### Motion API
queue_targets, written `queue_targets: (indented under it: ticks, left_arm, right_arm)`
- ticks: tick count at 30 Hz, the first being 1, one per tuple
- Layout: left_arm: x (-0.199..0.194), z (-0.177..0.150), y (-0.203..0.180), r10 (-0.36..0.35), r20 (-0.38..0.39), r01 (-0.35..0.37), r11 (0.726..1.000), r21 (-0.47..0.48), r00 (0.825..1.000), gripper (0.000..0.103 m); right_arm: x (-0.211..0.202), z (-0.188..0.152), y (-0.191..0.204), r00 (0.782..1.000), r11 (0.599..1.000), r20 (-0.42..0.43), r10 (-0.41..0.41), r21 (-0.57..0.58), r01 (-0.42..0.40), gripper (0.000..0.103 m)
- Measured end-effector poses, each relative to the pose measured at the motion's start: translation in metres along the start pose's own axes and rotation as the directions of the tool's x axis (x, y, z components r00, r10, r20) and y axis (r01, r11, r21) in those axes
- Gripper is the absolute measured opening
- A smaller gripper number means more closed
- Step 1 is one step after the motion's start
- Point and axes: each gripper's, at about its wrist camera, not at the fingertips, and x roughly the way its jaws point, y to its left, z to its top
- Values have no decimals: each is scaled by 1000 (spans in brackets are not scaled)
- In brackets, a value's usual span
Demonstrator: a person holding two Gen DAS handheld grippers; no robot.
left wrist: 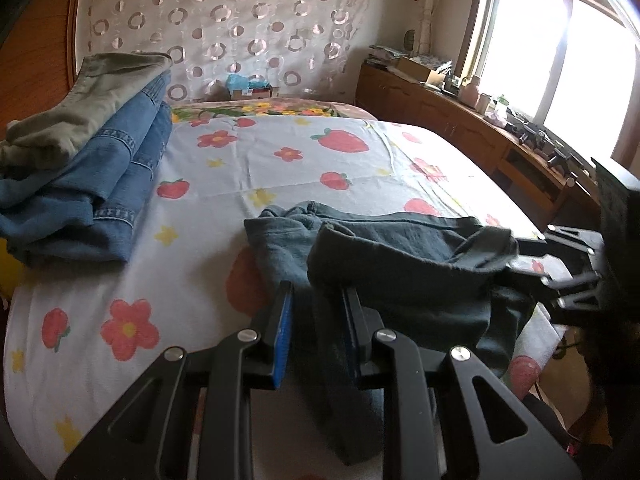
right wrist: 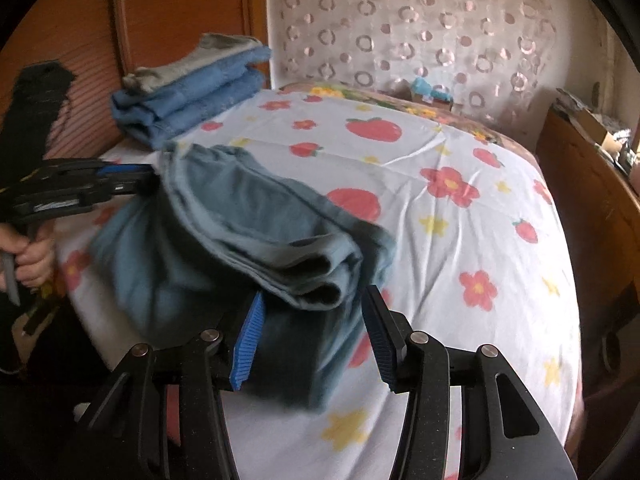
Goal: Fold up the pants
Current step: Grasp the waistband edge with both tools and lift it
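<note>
Well into the fold, by the look of it: dark teal pants (right wrist: 248,232) lying lower centre of the right wrist view, doubled over with stacked hem edges showing, yet rumpled and not squared. Probably one more fold and a smoothing left. Right gripper (right wrist: 314,336) at the bottom of its own view, jaws spread apart around the near end of the cloth, gripping nothing. Left gripper (left wrist: 316,328) at the bottom of the left wrist view, jaws part way apart with a dark strip of fabric running between them; whether clamped or merely straddling, cannot tell. Already folded: a stack of blue jeans (left wrist: 108,184) with an olive pair (left wrist: 92,100) on top, upper left of both views, well apart from the working piece. Underneath, a bed sheet (left wrist: 320,160) printed with strawberries and flowers, creased. Behind, a circle-patterned curtain (left wrist: 240,20), a wooden headboard (right wrist: 180,20) at upper left, a cluttered wooden sideboard (left wrist: 460,112) and a bright window (left wrist: 560,60) at right.
</note>
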Motion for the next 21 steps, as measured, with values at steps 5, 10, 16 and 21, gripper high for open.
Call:
queue_targets:
  ticks: [5,10,16,21]
  left_arm:
    - [1,2,0,-11,4,11,1000,-5,1000,21]
    - [7,6,1,-50,-3,50,999,-21,999,21]
    - [12,11,-1,-80,-1,80,996,-26,997,21]
    - [13,18,-10,-99,19,98,995,27,995,8]
  right_arm:
    - [9,18,-7,999,998,-8,47,-45,-48,50]
    - [31,25,-15,987,989,-74,139,-28,-142,50]
    - [27,26,-24,981,981,-32,193,27,-192,10]
    - [13,32,-22,982,982,38,187,27,-188,9]
